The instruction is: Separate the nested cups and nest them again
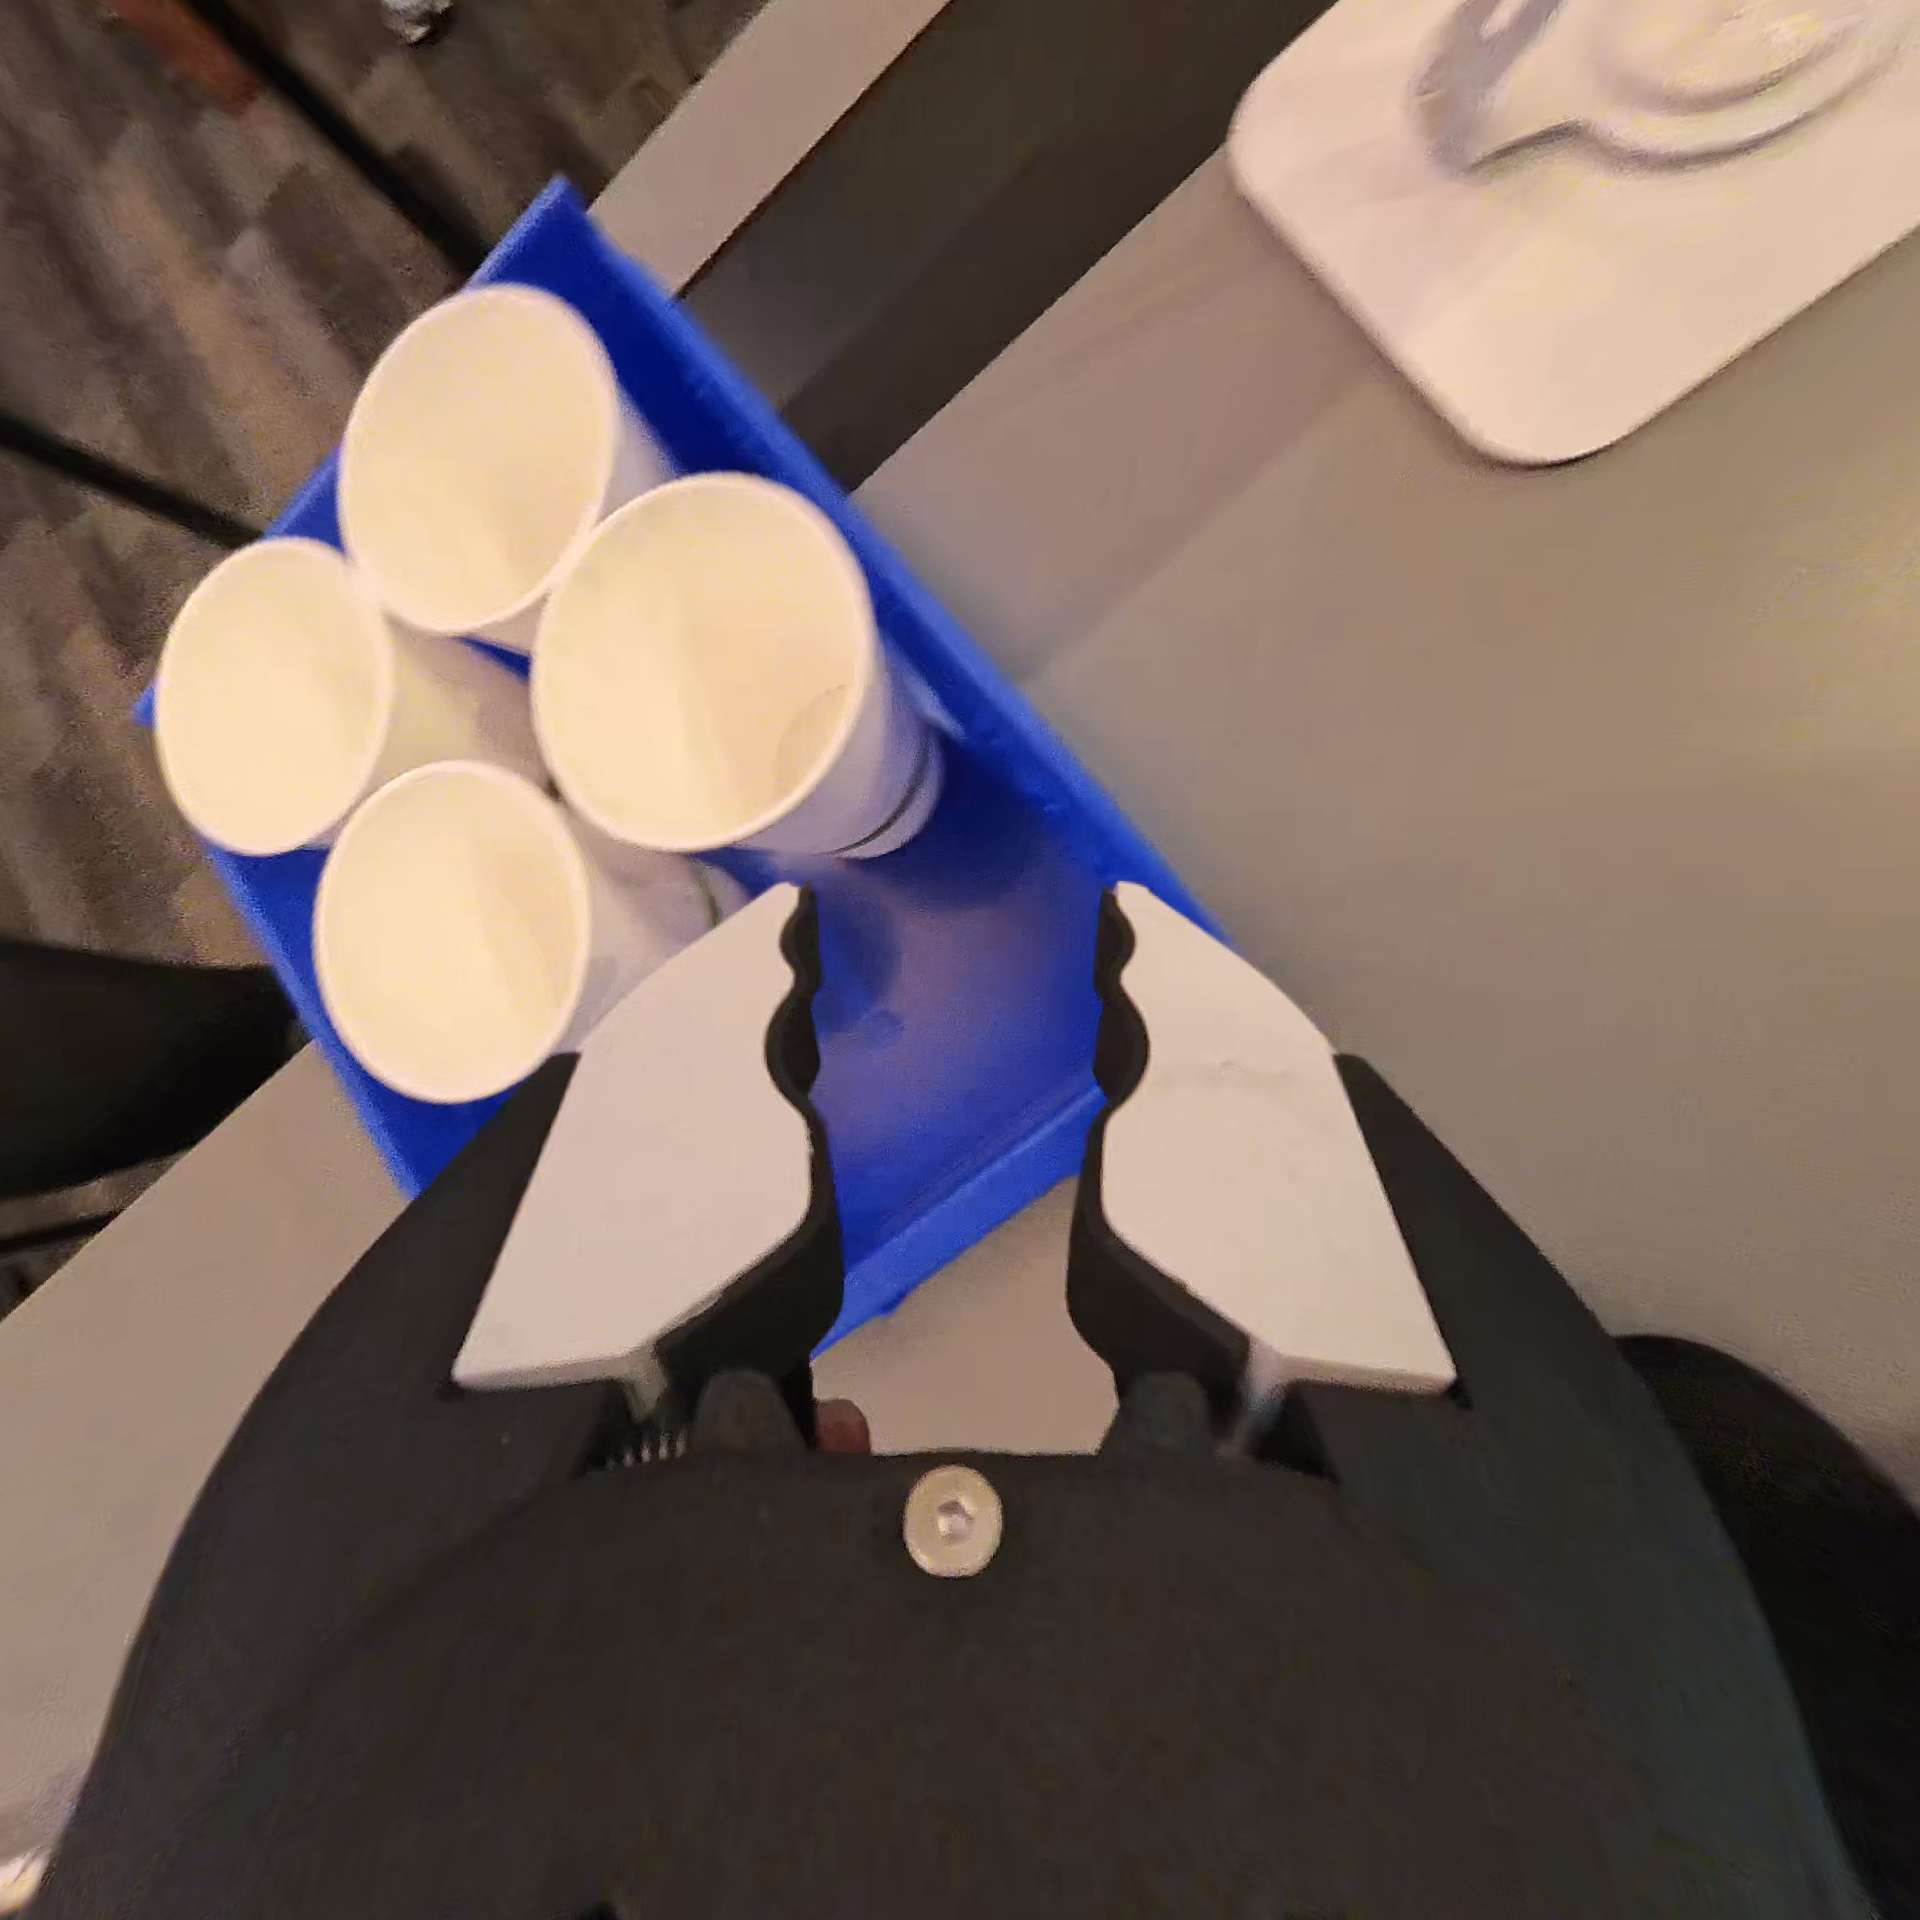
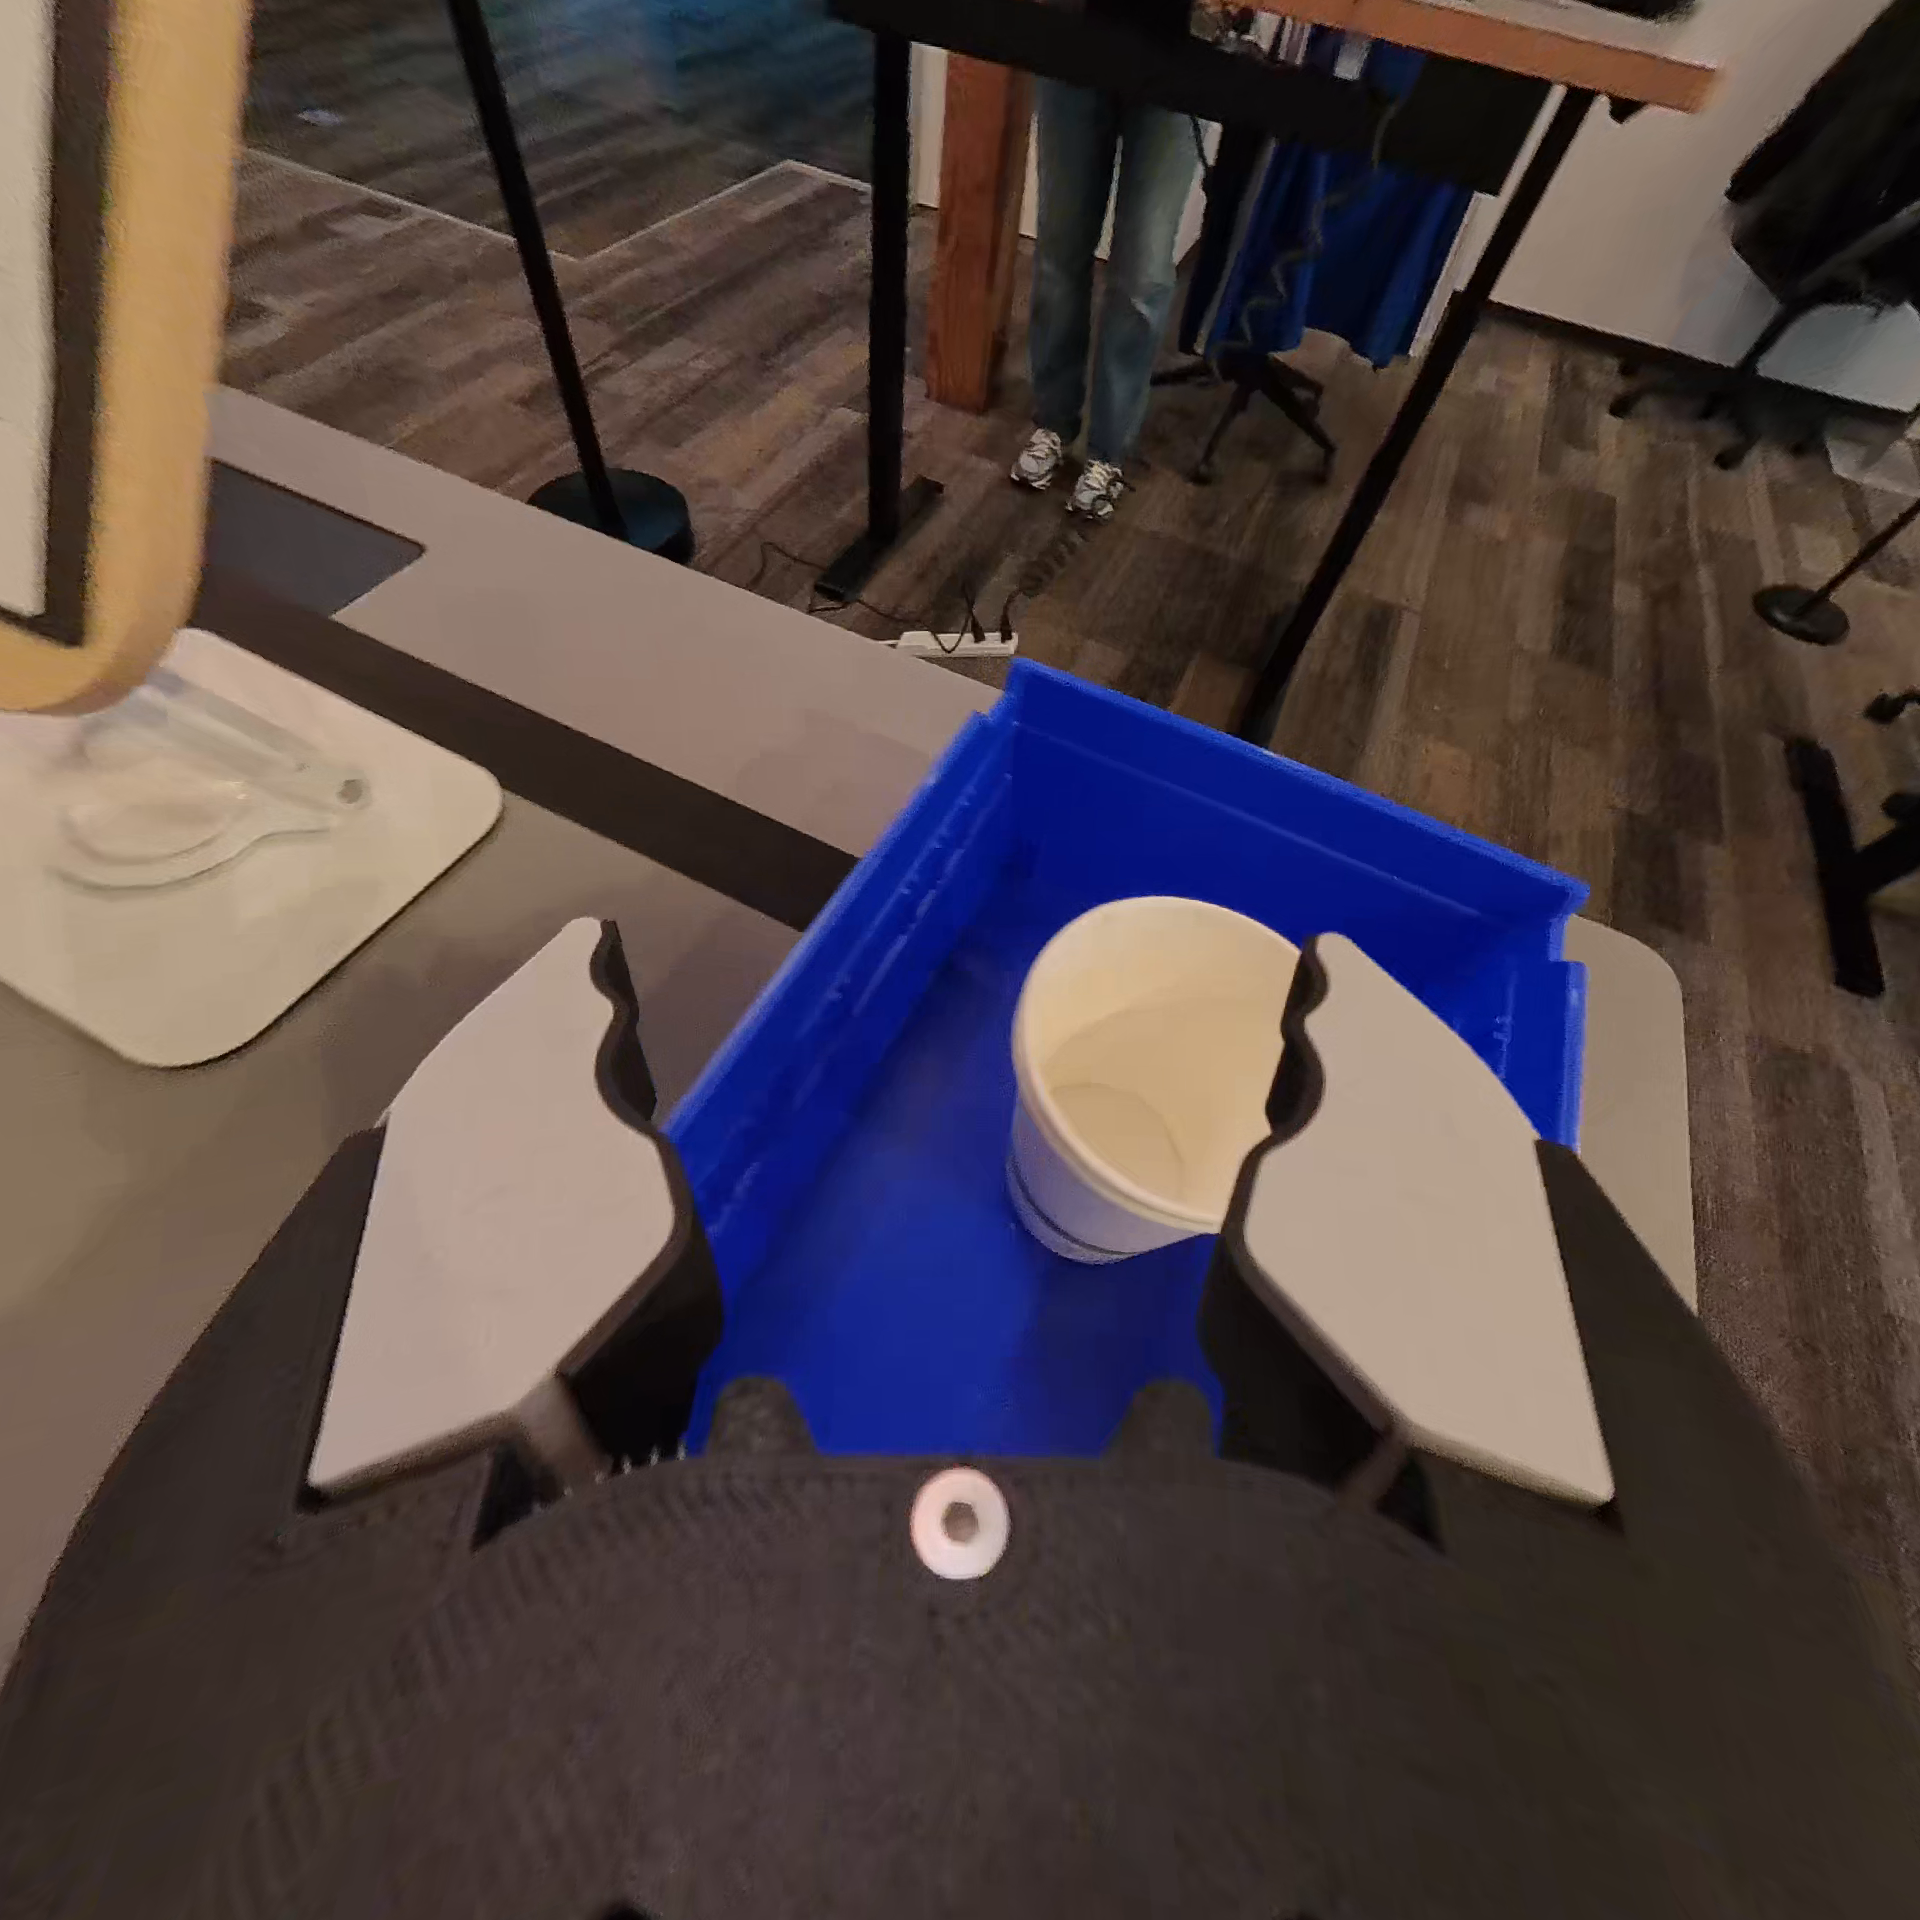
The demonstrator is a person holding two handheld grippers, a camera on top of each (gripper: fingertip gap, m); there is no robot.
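Observation:
In the left wrist view a blue bin [image 1: 935, 1143] lies at the table's edge and holds several white paper cups, mouths toward me. One of them [image 1: 696, 665] shows stacked rims on its side, so it is nested. My left gripper [image 1: 956, 904] is open over the bin's bare floor, just right of the nearest cup [image 1: 447, 935], with nothing between its fingers. In the right wrist view a blue bin [image 2: 1299, 810] holds one upright white cup [image 2: 1132, 1060]. My right gripper [image 2: 958, 940] is wide open above it. The cup's right rim is hidden behind the right finger [image 2: 1382, 1091].
A white base plate with a clear stand [image 2: 208, 831] sits on the grey table [image 2: 125, 1195], left of the bin; it also shows in the left wrist view [image 1: 1558, 260]. A wood-framed board [image 2: 156, 312] stands on it. A person's legs [image 2: 1091, 312] and black stand poles are beyond the table.

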